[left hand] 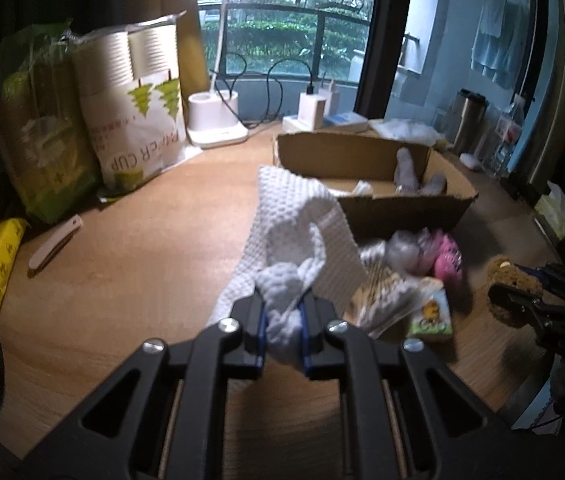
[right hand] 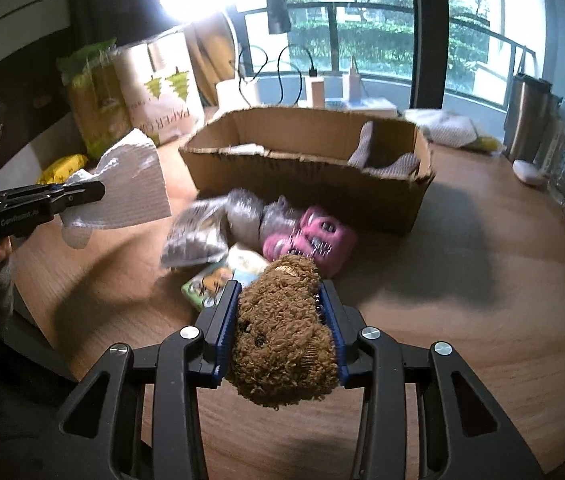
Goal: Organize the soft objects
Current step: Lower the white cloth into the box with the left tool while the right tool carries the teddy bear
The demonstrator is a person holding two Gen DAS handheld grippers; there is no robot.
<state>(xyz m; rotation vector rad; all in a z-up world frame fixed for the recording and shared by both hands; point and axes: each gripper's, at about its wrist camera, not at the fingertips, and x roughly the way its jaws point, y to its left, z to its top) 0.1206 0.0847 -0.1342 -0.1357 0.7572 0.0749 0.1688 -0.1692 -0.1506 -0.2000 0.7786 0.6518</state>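
Above the wooden table [right hand: 462, 300], the left gripper [left hand: 282, 320] is clamped on a bunched corner of a white waffle-textured cloth [left hand: 302, 232], which hangs clear of the surface. The right gripper [right hand: 280, 324] is closed around a brown plush toy [right hand: 282, 332], pads pressing both sides. Beyond both, an open cardboard box [right hand: 306, 184] holds grey soft items. Just in front of the box lie a pink plush toy [right hand: 314, 240], bagged items and a small printed packet [right hand: 210, 284].
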